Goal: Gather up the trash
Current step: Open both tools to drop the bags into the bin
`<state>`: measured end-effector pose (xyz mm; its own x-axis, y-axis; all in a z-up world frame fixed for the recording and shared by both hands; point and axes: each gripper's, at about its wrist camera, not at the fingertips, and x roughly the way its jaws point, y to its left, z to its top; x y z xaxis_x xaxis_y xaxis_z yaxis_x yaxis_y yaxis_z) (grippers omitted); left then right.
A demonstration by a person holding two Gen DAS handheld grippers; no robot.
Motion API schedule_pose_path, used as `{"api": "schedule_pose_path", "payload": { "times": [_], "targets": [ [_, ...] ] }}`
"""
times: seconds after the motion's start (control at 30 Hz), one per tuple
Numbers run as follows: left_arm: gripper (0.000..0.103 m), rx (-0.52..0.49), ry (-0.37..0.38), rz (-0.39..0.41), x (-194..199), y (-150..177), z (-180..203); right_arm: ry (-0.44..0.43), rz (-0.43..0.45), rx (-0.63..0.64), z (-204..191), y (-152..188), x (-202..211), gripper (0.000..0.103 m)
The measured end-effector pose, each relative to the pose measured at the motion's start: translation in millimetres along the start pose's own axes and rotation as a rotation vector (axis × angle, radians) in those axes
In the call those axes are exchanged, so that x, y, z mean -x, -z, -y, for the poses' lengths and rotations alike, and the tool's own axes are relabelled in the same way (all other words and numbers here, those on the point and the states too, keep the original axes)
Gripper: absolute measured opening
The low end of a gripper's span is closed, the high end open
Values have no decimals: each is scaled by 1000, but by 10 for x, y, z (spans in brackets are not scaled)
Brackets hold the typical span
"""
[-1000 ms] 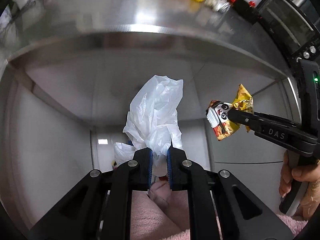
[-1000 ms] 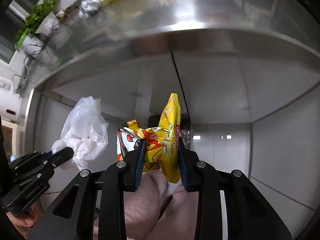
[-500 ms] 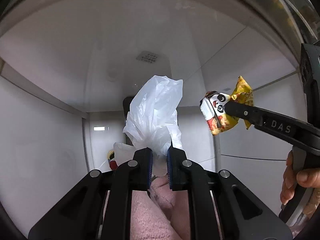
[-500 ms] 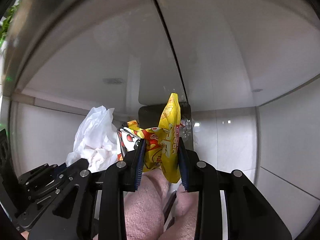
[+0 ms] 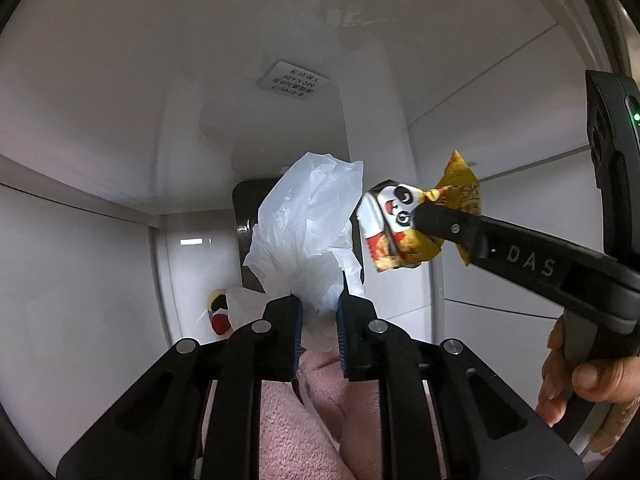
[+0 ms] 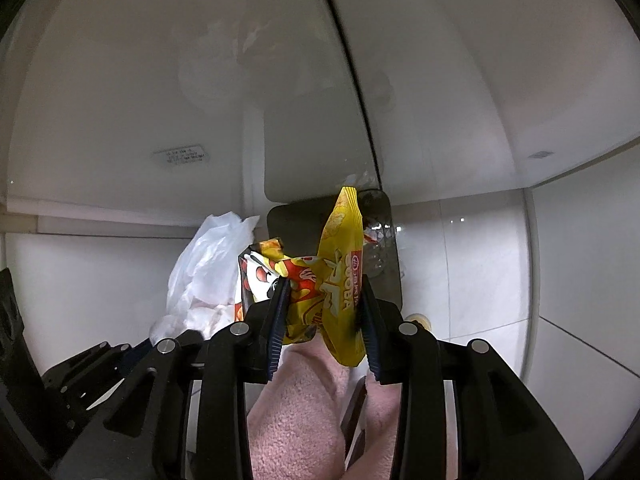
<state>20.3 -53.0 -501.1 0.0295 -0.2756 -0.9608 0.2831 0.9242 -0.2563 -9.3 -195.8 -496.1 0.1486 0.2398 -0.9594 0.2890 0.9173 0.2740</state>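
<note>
Trash, first piece: a crumpled white thin-plastic bag (image 5: 308,236) is held up in the air in front of white panelled surfaces; its gathered neck is pinched between the blue-lined pads of the left gripper (image 5: 319,320), and its loose bulk billows upward above the fingertips.
Trash, second piece: a crinkled yellow and red foil snack wrapper (image 6: 332,276) printed with a panda face is clamped by the right gripper (image 6: 322,316); its yellow end stands up above the fingers and its lower end hangs down between them.
Left gripper state: the jaws are drawn nearly together, with only the bunched bag neck between them.
Right gripper state: the jaws are partly closed on the wrapper, a wider gap being filled by the folded foil.
Relation: in the left wrist view the wrapper (image 5: 404,228) is seen just beside the bag, to its right, at about the same height; contact between the two cannot be told.
Right hand: bare fingers (image 5: 588,376) are wrapped around the handle of the black gripper body marked "DAS".
Background: a dark rounded rectangular panel (image 6: 296,220) is seen behind both pieces; what it is cannot be made out clearly.
Below: pink fleecy fabric (image 6: 296,408) is seen under both grippers.
Label: a small grey printed sticker (image 5: 294,80) is fixed to the white surface above.
</note>
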Motion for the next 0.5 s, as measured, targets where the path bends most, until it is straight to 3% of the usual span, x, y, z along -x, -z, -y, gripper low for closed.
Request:
{"api": "schedule_pose_path", "payload": {
  "times": [0.1,0.17,0.33,0.5],
  "targets": [
    [17,1,5,-6,-4,-12,-9,5,-10,1,-31,-24,-43,38],
    [24,-3,8,-9,2,-38,-6,7,-13,0,-35,-67,-42,43],
    [27,-7,-15,1,76,-90,34,6,3,-15,-44,-175,-19,55],
    [44,0,-32,26,190,-70,66,16,34,-7,-37,-200,29,66]
  ]
}}
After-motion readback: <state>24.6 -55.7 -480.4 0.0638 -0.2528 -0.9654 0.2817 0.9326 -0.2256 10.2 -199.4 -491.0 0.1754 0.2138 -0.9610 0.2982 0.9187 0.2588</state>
